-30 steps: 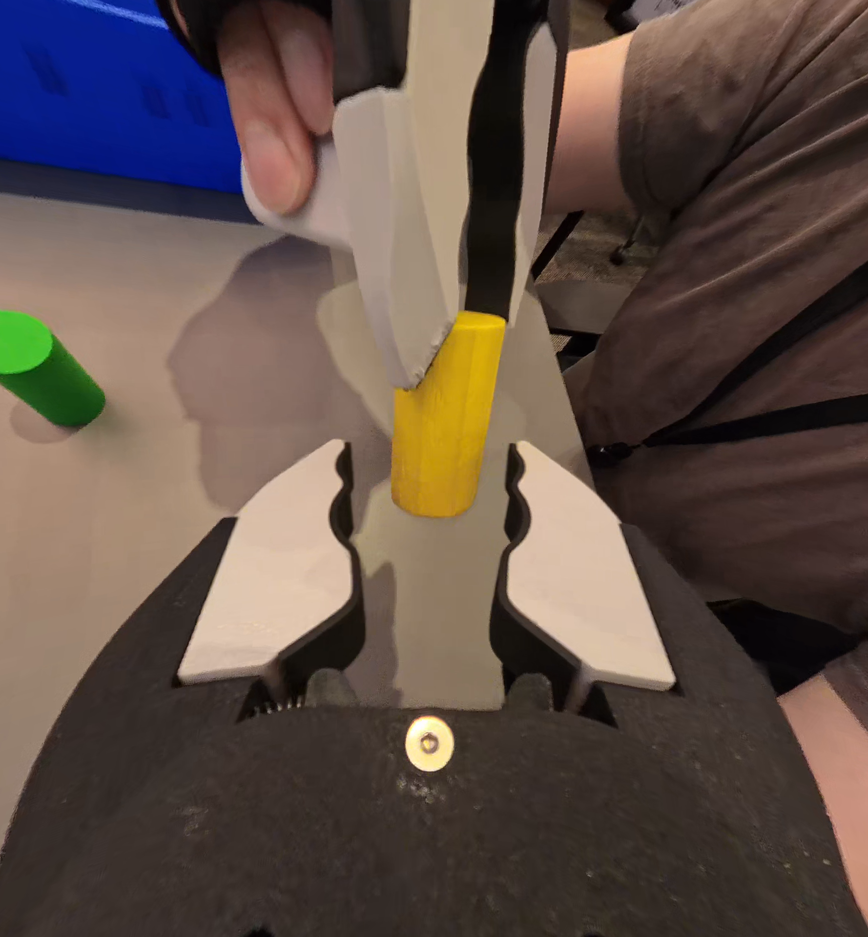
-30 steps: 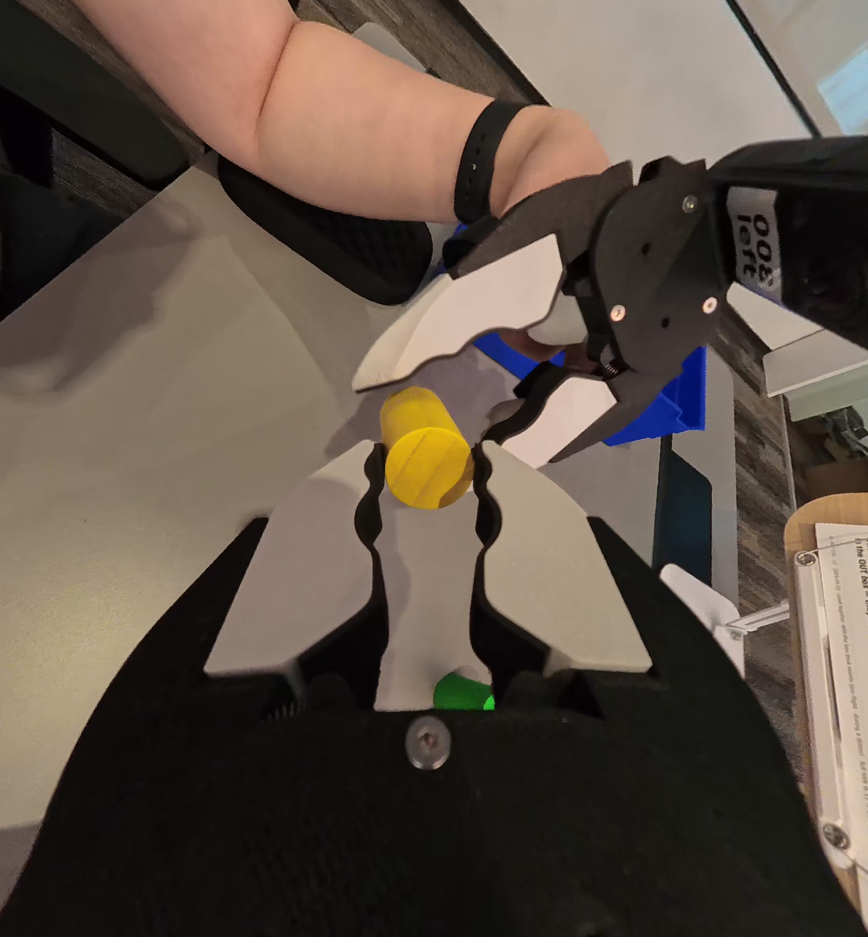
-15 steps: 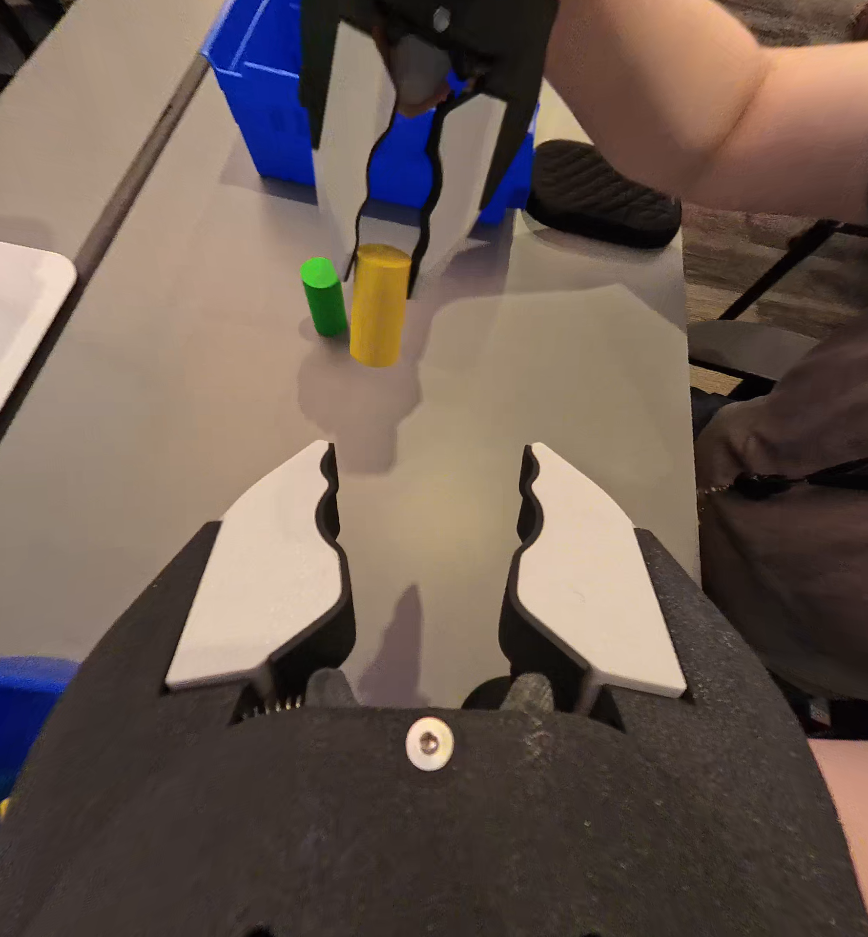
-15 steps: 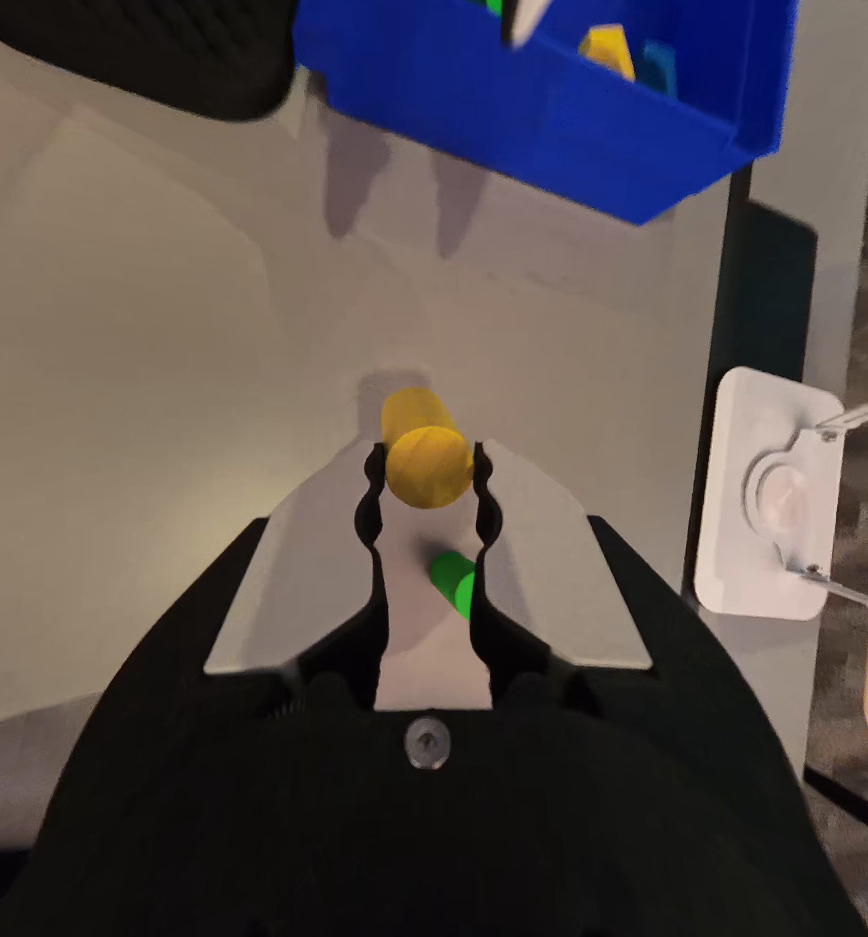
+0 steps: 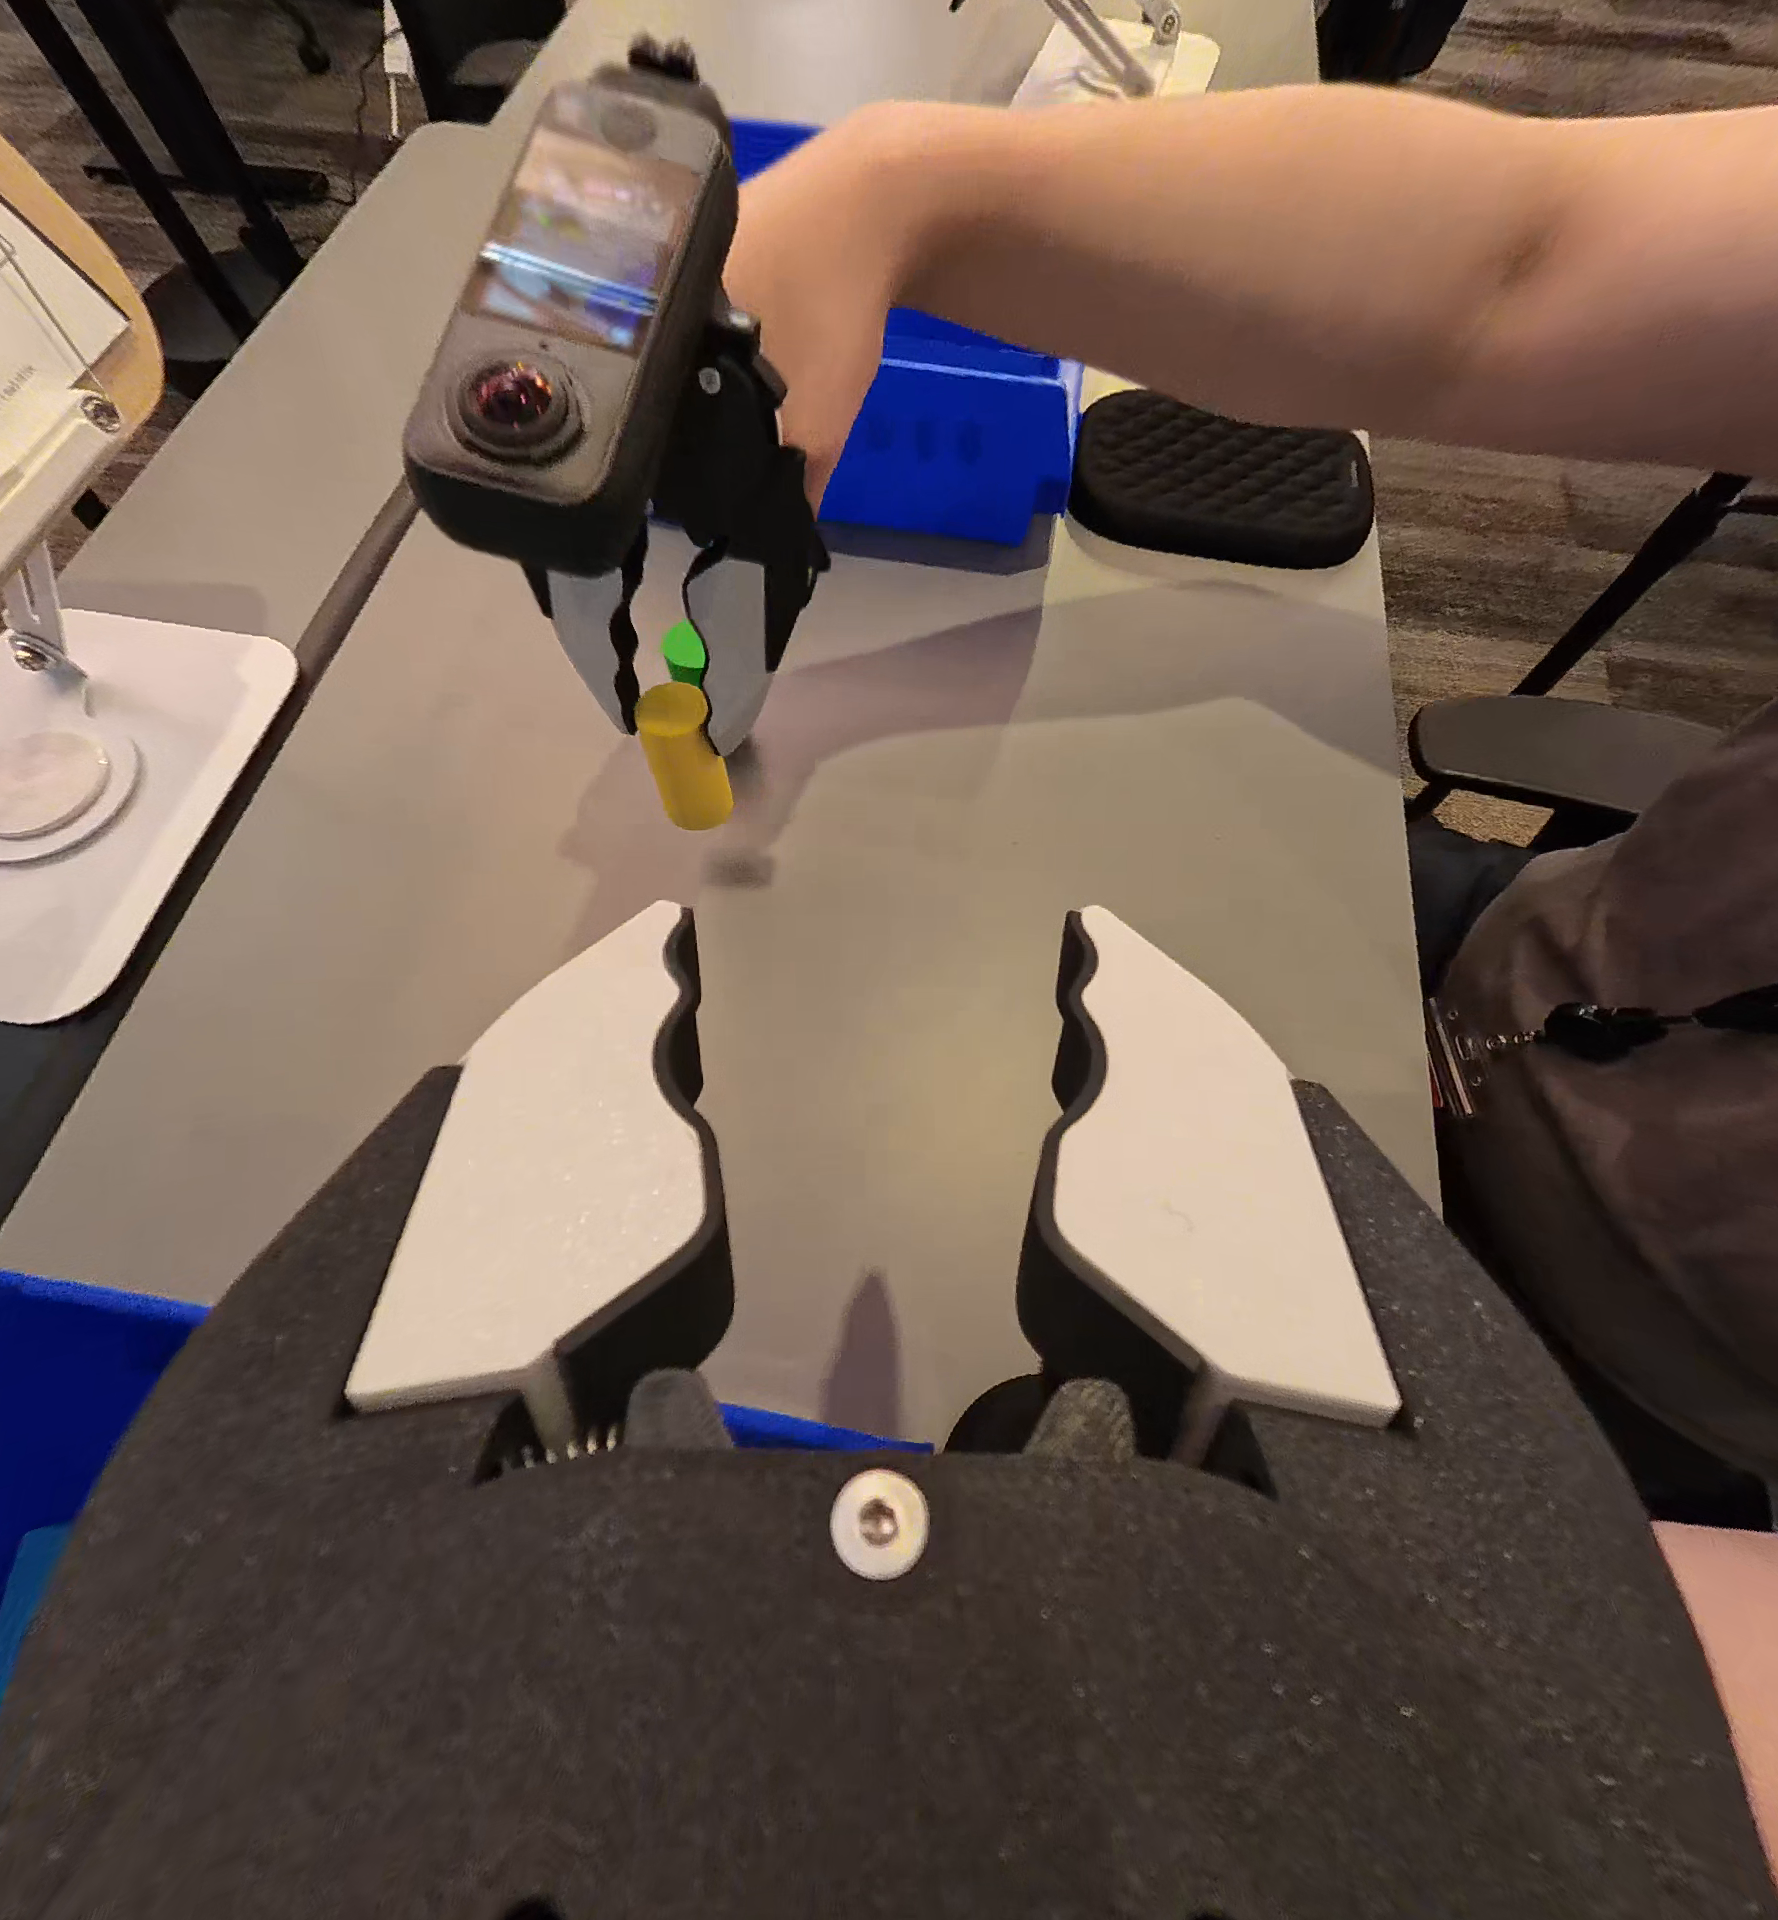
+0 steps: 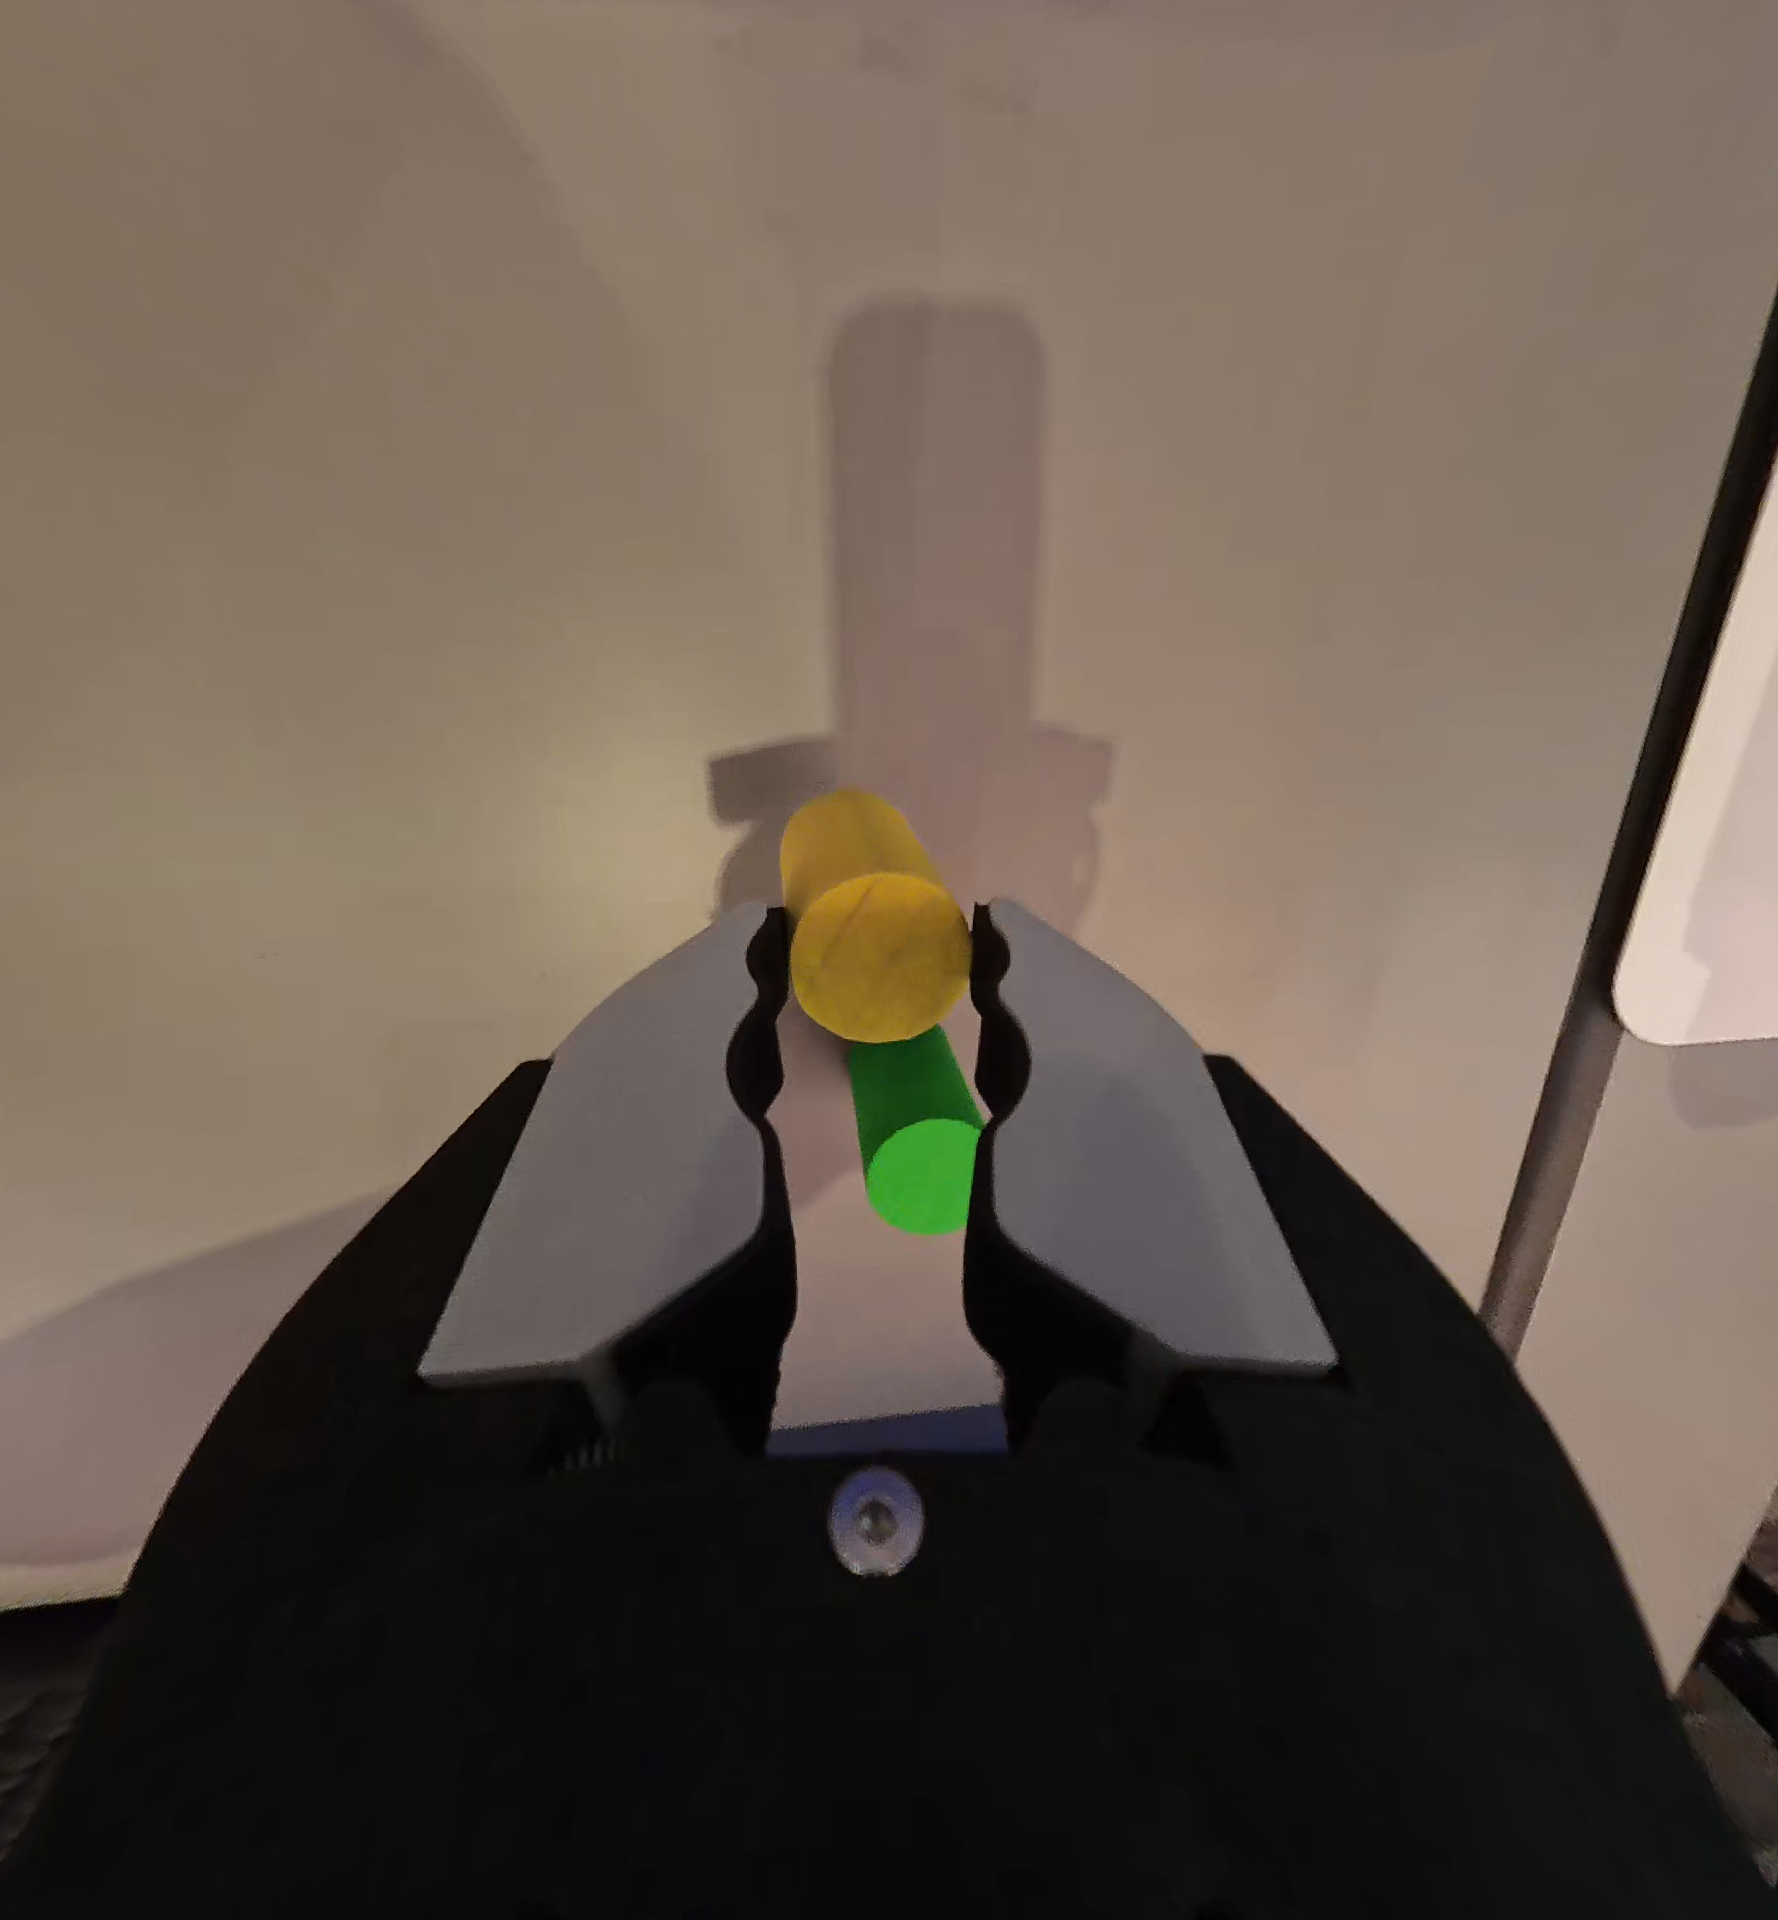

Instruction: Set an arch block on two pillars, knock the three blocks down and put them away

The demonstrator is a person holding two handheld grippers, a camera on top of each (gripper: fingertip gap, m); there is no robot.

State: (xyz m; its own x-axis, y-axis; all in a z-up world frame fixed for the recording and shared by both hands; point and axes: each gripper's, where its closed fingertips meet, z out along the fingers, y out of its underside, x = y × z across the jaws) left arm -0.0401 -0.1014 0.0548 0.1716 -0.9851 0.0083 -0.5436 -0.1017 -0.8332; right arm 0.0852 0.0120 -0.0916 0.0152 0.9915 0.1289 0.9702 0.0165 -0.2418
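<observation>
Backed away, the left gripper (image 5: 880,1023) shows spread, empty jaws; centre frame, the right gripper (image 6: 877,961) pinches the yellow pillar (image 6: 880,966), hovering above the desk (image 5: 1124,831) beside the green pillar (image 6: 914,1143), probably about to stand it up.

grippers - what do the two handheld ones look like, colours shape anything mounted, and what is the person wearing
Both grippers are alike: a black, grainy body with a silver screw at its middle and two pale grey tongs lined with wavy black pads. The left gripper shows this up close. The right gripper carries a dark camera with a round lens and a screen. The person wears a brown short-sleeved shirt.
</observation>
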